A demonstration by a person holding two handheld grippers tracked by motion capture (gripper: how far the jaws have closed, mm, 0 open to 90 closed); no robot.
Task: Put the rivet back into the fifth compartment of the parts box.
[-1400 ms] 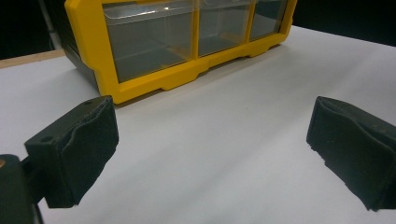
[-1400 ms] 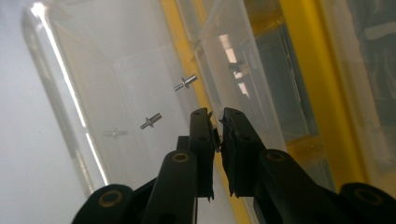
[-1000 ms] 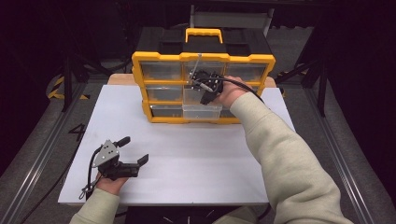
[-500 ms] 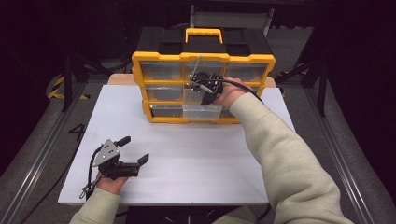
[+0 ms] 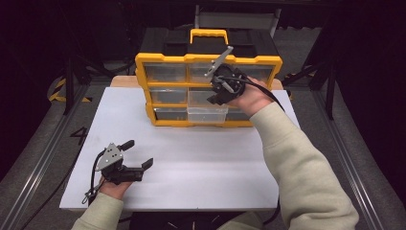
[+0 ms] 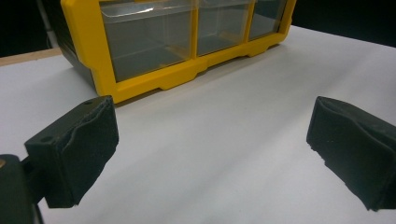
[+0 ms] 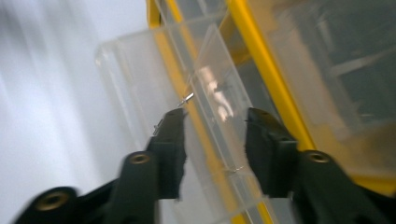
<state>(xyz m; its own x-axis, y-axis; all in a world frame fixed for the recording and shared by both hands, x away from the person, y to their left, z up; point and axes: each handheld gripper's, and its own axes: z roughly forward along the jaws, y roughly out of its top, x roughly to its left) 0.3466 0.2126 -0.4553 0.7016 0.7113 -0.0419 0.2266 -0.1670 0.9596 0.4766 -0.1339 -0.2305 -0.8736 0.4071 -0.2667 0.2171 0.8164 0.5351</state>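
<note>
A yellow organizer point(image 5: 208, 60) with clear drawers stands at the back of the white table point(image 5: 201, 163). Its bottom-middle clear drawer point(image 5: 206, 114) is pulled out toward me. My right gripper point(image 5: 214, 98) hovers just above that drawer and points down at it. In the blurred right gripper view its jaws point(image 7: 215, 116) have just been opening, and nothing is pressed between them. A thin metal sliver point(image 7: 187, 98) shows just past one fingertip, over the open drawer point(image 7: 140, 70). My left gripper point(image 5: 137, 154) rests at the table's near left, open and empty point(image 6: 212, 126).
The organizer's yellow frame point(image 6: 140, 88) lies ahead of the left gripper across bare white tabletop. A black top with a yellow handle point(image 5: 208, 34) caps the organizer. Dark floor and metal rails surround the table.
My right gripper has lifted up and to the right from the pulled-out drawer, and its jaws have spread apart. The left gripper has stayed put.
</note>
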